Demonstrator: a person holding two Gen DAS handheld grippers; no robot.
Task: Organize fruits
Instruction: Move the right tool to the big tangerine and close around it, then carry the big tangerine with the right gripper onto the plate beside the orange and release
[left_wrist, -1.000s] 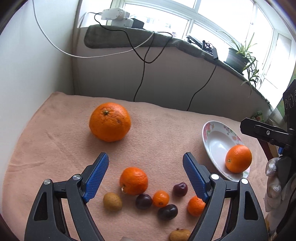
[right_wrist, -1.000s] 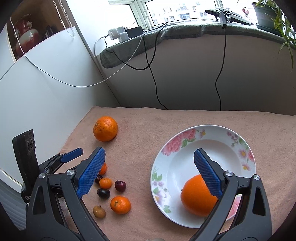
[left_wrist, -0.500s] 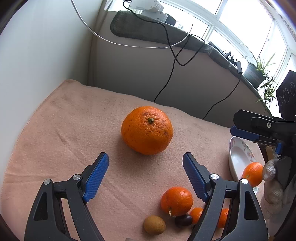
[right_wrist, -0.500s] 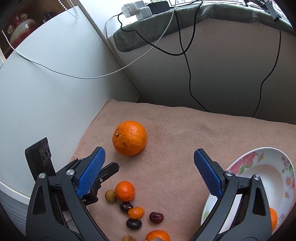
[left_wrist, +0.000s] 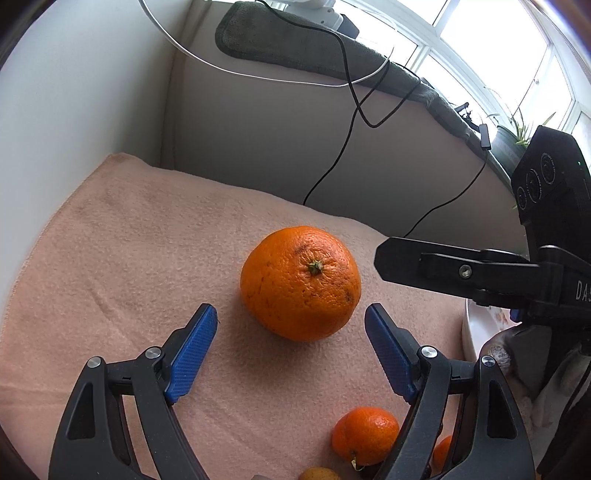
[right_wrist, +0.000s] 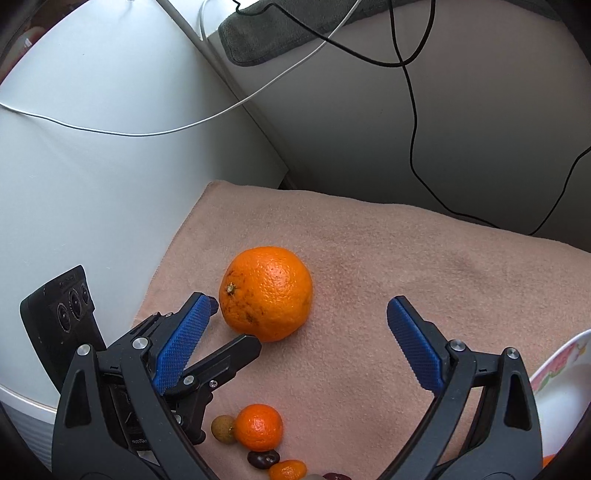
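A large orange (left_wrist: 301, 282) lies on the pink cloth (left_wrist: 129, 240); it also shows in the right wrist view (right_wrist: 266, 293). My left gripper (left_wrist: 290, 321) is open and empty, its blue pads just short of the orange on either side. My right gripper (right_wrist: 301, 314) is open and empty, a little behind and right of the orange. A smaller mandarin (left_wrist: 364, 435) lies near the front, seen too in the right wrist view (right_wrist: 258, 426), with a brown longan (right_wrist: 223, 428), dark cherries (right_wrist: 263, 459) and a tiny orange fruit (right_wrist: 288, 470).
The floral plate's rim (right_wrist: 554, 373) sits at the right, also at the right edge in the left wrist view (left_wrist: 471, 332). A white wall (right_wrist: 92, 184) borders the cloth on the left. A grey ledge (left_wrist: 332, 155) with black cables rises behind.
Both grippers have swung left and closed in on the large orange. The plate with its orange has slid almost out of view. Both stay open.
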